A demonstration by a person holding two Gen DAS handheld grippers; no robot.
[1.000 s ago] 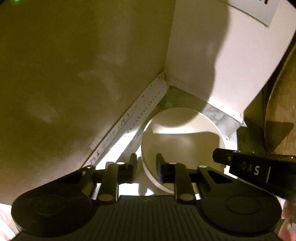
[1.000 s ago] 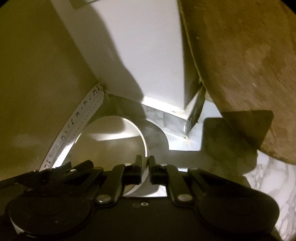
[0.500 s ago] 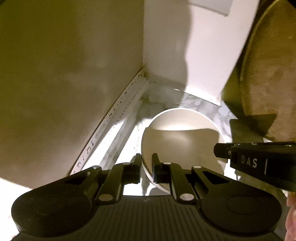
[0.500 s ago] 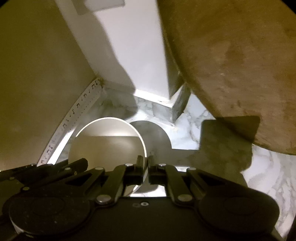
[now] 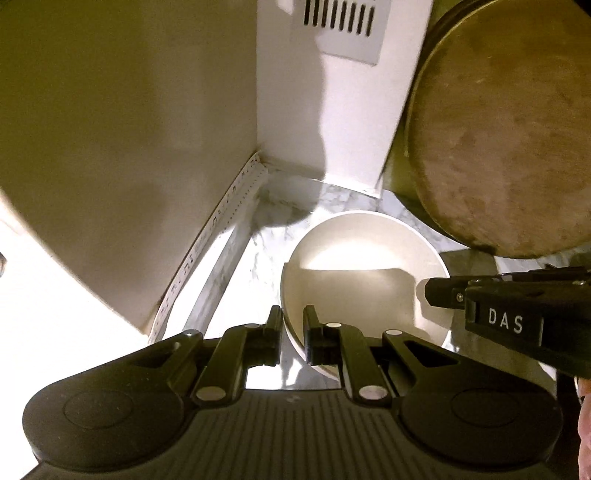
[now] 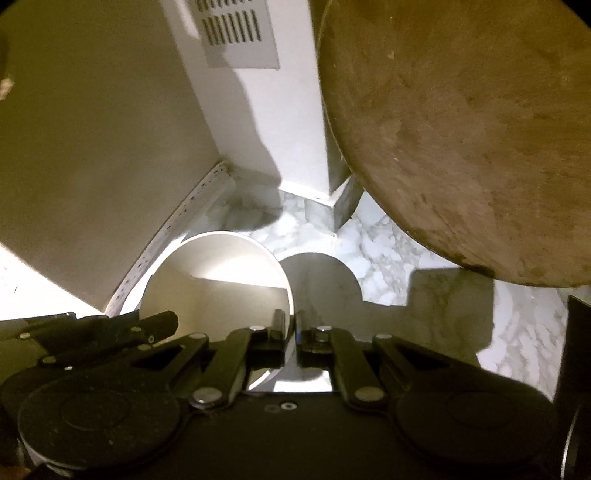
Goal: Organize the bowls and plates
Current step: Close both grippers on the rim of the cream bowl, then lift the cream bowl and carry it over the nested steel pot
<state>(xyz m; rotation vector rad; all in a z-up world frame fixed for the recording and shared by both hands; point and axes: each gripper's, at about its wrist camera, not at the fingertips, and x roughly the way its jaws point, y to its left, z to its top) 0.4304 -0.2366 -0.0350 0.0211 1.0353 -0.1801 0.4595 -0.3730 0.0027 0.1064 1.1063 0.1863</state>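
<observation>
A white bowl (image 5: 362,280) hangs a little above the marble counter (image 5: 258,251), and its round shadow falls on the stone beside it. My left gripper (image 5: 292,325) is shut on the bowl's left rim, one finger inside and one outside. In the right wrist view the same bowl (image 6: 218,280) sits at lower left, with my right gripper (image 6: 290,322) shut on its right rim. The right gripper (image 5: 430,293) reaches in from the right edge in the left wrist view. The left gripper (image 6: 166,321) shows at the bowl's far side in the right wrist view.
A large round wooden board (image 6: 461,129) leans upright at the right, close above the counter. A white wall column with a slotted vent (image 5: 340,22) stands behind. A beige wall and a perforated white strip (image 5: 221,218) close off the left side.
The left gripper's jaws closed onto the bowl's rim. Both grippers then rose with the bowl and drew back from the corner, so the vent came into view.
</observation>
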